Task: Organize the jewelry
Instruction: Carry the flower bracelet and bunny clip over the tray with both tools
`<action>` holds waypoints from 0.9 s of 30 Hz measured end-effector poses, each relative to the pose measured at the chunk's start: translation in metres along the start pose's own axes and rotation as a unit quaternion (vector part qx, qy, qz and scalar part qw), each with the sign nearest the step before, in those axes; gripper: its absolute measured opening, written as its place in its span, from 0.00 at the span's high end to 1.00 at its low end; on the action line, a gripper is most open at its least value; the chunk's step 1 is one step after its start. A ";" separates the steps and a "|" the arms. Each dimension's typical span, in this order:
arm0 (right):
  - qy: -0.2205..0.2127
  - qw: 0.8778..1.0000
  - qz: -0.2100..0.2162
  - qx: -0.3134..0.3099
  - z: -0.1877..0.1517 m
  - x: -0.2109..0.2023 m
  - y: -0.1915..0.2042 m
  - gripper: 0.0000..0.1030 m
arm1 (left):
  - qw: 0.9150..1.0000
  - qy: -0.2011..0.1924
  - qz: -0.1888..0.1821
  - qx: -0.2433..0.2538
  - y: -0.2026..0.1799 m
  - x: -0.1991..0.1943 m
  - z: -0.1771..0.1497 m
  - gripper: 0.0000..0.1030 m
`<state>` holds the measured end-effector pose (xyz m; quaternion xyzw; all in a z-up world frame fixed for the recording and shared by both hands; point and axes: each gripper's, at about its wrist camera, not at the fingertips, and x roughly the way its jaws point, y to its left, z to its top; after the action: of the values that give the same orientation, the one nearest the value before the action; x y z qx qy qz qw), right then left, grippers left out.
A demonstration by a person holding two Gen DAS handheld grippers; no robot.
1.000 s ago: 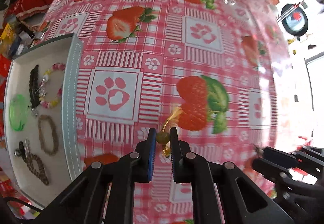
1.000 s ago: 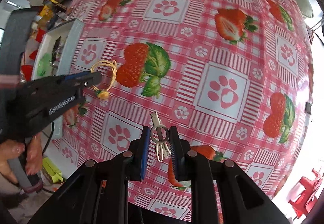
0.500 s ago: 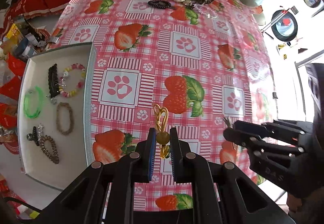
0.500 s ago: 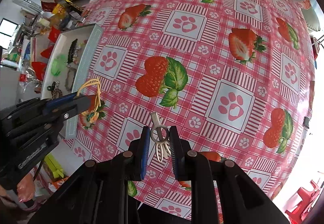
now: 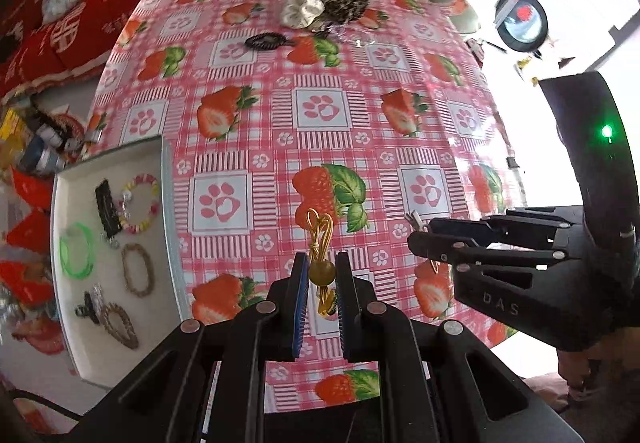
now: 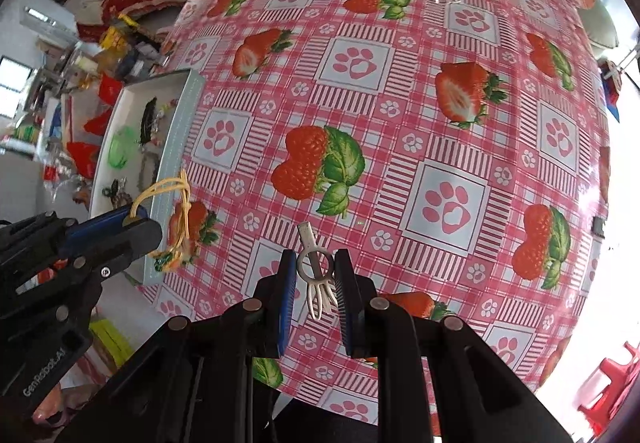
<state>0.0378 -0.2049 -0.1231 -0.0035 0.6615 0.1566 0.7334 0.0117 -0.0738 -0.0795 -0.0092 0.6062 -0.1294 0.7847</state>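
The left gripper (image 5: 320, 279) is clamped on a yellow cord (image 5: 319, 233) with an amber bead (image 5: 322, 272) pinched between its pads; the cord's loops stick out past the fingertips and a tassel end hangs below. The right gripper (image 6: 316, 279) is clamped on a pale hair clip (image 6: 316, 271), its ring caught between the pads, its flat tail pointing away from the gripper and its prongs back toward it. Both pieces are off the tablecloth (image 5: 320, 123), which lies well below.

The tray (image 5: 168, 203) sits at the cloth's left edge, to the left of both grippers. Its long axis runs away from the person, and the near long rim faces the grippers. The left gripper is the nearer one: in the right wrist view the cord hangs just beside that rim, while the clip is well apart from the tray, over the middle of the cloth. Judging from this, the cord likely goes in first.

Inside the tray lie a green ring (image 5: 76, 251), a black clip (image 5: 107, 209), a pastel bead bracelet (image 5: 142, 203) and brown bands, with bare floor toward its near end. The tray's lower corner is cut off by the left gripper's body. A dark coil (image 5: 266, 41) and scrunchies (image 5: 302, 9) remain at the cloth's far end; the glittering bits beside them are too small to identify.
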 end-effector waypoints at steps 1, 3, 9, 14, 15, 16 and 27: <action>-0.004 1.000 -0.002 0.009 0.001 0.000 0.002 0.80 | 1.000 -0.001 -0.003 0.008 0.004 -0.001 0.001 0.81; -0.009 1.000 -0.005 0.025 0.002 0.000 0.007 0.80 | 1.000 -0.004 -0.011 0.023 0.012 -0.005 0.001 0.81; -0.021 0.996 -0.022 0.084 0.003 0.005 0.036 0.80 | 0.997 -0.006 -0.036 0.075 0.054 -0.017 -0.007 0.81; -0.019 0.994 -0.024 0.100 0.005 0.014 0.076 0.80 | 0.996 -0.003 -0.044 0.081 0.096 -0.019 -0.017 0.81; -0.017 0.995 -0.025 0.097 0.006 0.016 0.084 0.80 | 0.996 -0.002 -0.044 0.081 0.102 -0.019 -0.019 0.81; -0.016 0.995 -0.027 0.094 0.008 0.019 0.094 0.80 | 0.996 -0.001 -0.045 0.081 0.110 -0.018 -0.021 0.81; -0.014 0.996 -0.040 0.078 0.014 0.026 0.152 0.80 | 0.993 0.014 -0.071 0.090 0.147 -0.012 -0.031 0.81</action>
<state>0.0178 -0.0512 -0.1162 0.0301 0.6606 0.0751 0.7464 0.0074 0.0756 -0.1019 0.0202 0.6010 -0.2385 0.7625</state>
